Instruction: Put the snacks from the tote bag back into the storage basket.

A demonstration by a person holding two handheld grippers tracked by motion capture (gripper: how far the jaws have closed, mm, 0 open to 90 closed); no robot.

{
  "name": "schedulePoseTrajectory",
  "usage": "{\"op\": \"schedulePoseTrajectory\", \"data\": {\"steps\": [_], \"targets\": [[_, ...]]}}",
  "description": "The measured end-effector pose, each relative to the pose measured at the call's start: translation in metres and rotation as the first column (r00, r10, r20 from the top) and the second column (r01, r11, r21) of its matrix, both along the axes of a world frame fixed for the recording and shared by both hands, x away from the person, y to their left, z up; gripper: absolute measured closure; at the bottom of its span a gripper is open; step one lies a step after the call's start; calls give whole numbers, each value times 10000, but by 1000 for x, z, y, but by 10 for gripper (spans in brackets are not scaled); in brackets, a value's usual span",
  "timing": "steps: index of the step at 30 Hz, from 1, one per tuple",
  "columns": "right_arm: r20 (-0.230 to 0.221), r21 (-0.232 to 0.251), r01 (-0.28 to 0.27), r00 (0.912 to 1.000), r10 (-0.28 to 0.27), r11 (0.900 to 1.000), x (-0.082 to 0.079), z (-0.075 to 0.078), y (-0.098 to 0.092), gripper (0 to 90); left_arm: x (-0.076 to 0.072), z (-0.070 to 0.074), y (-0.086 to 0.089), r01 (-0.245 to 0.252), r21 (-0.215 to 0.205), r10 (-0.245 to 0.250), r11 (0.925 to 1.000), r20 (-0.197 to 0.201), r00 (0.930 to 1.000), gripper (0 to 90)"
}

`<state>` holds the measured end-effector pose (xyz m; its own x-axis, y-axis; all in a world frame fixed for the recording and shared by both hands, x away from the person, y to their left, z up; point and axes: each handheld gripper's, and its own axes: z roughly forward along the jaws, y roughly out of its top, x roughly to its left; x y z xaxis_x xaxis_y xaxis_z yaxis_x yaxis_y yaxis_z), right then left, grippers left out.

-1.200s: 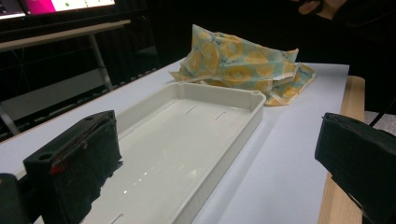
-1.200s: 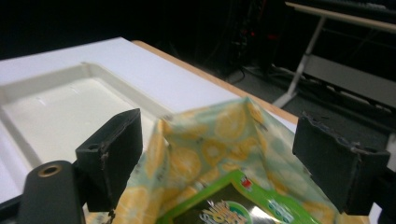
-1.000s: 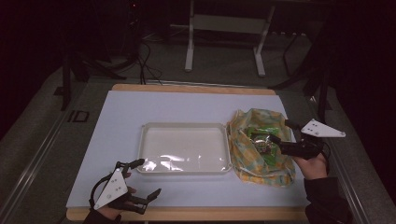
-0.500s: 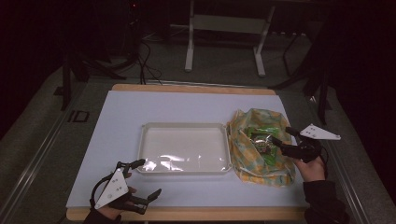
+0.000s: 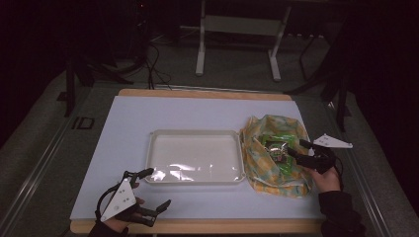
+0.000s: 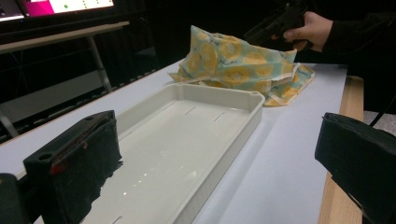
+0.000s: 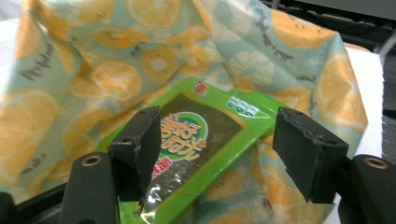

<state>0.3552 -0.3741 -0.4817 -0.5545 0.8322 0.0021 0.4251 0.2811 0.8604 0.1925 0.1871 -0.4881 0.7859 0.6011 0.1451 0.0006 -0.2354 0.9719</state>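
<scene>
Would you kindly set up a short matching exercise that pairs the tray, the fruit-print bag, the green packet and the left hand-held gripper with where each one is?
Things:
1. white tray
2. fruit-print bag
3. green packet
4. left hand-held gripper

Places:
A. inside the open bag, between open jaws
B. near table edge, left of the tray
C. middle of the white mat
D. right of the tray, touching it

Pairs: 1-C, 2-D, 3-A, 4-B
</scene>
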Motion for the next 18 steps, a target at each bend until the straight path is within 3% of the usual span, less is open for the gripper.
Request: {"op": "schedulePoseTrajectory", "data": {"steps": [18], "targets": [[-1109, 59, 80, 9938, -73, 10000, 8, -23, 2, 370, -2, 0, -3, 85, 119, -85, 9999, 38, 10000, 5]]}}
